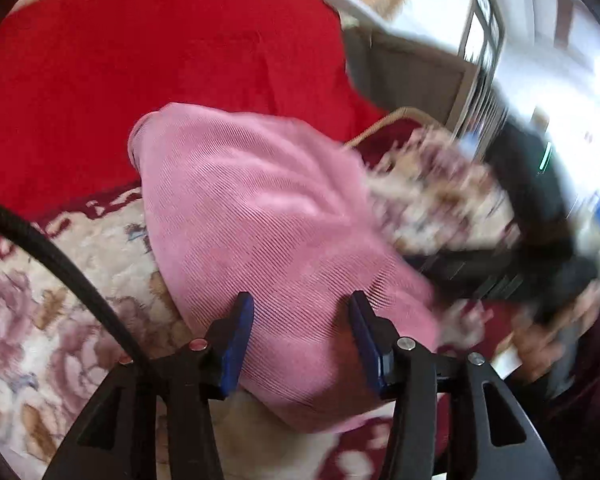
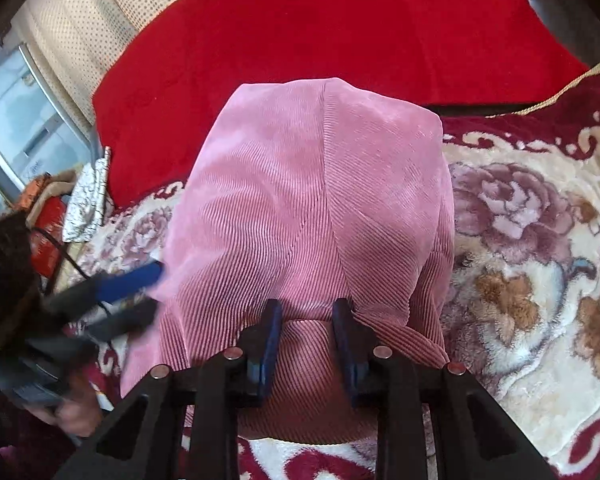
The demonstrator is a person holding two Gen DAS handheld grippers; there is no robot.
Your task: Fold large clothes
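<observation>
Left hand-held gripper spread, pink corduroy garment loose between pads; right hand-held gripper astride hem fold, pinch uncertain; risk: fold slumping on floral blanket.

Floral plush blanket under a red quilt, cream dotted curtain, window beyond.

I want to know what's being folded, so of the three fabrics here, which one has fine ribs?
The pink corduroy garment: fine ribbing, unlike the plain red cloth behind it and the fluffy floral blanket beneath.
</observation>
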